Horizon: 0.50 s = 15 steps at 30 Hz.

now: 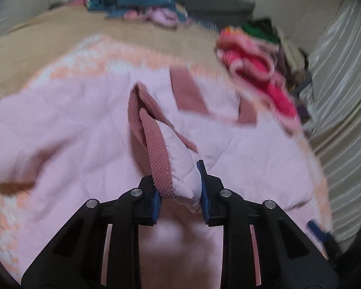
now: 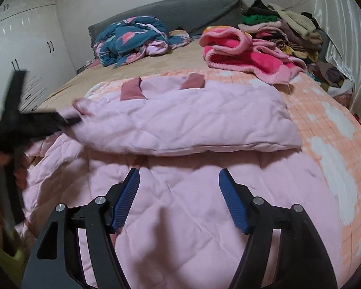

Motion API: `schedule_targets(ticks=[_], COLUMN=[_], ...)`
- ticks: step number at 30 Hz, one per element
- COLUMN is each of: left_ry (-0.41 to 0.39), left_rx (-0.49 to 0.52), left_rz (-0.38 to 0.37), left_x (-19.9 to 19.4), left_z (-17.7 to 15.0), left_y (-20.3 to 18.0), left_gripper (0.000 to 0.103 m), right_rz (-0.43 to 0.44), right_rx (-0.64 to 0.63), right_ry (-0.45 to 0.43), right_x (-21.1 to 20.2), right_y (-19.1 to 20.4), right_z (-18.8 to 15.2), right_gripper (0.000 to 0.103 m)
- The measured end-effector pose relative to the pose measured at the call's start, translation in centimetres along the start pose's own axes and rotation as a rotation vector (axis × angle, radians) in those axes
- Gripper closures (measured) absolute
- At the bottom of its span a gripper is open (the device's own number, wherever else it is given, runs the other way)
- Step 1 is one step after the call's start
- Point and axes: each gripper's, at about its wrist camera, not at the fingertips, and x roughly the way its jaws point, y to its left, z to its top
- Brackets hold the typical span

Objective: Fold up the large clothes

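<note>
A large pale pink quilted garment [image 2: 180,125] with dusty-rose corduroy trim lies spread on the bed, its far part folded over the near part. My left gripper [image 1: 180,187] is shut on a bunched pink edge with the corduroy strip [image 1: 156,149] and holds it above the garment [image 1: 60,132]. In the right wrist view the left gripper [image 2: 69,120] shows blurred at the garment's left edge. My right gripper [image 2: 179,192] is open and empty, just above the near part of the garment.
The bed carries a peach checked blanket [image 2: 325,125], a teal patterned bundle [image 2: 132,41], a pink fleece blanket [image 2: 240,50] and a heap of clothes [image 2: 284,29] at the far right. White wardrobes [image 2: 24,36] stand left, a curtain [image 2: 344,24] right.
</note>
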Motion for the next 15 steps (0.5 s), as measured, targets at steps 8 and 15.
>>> schedule_targets(ticks=[8,15], left_ry=[0.047,0.118], left_rx=[-0.017,-0.002], left_rz=[0.073,0.117], left_x=[0.7,2.3], left_z=[-0.4,-1.4], left_y=[2.8,3.7], left_gripper=[0.083,0.079], right_rz=[-0.066,-0.140], right_rx=[0.021,0.065], right_ry=[-0.012,0.049], right_x=[1.1,5.5], right_y=[-1.3,-4.4], right_z=[3.7,7.5], right_gripper=[0.036,0.035])
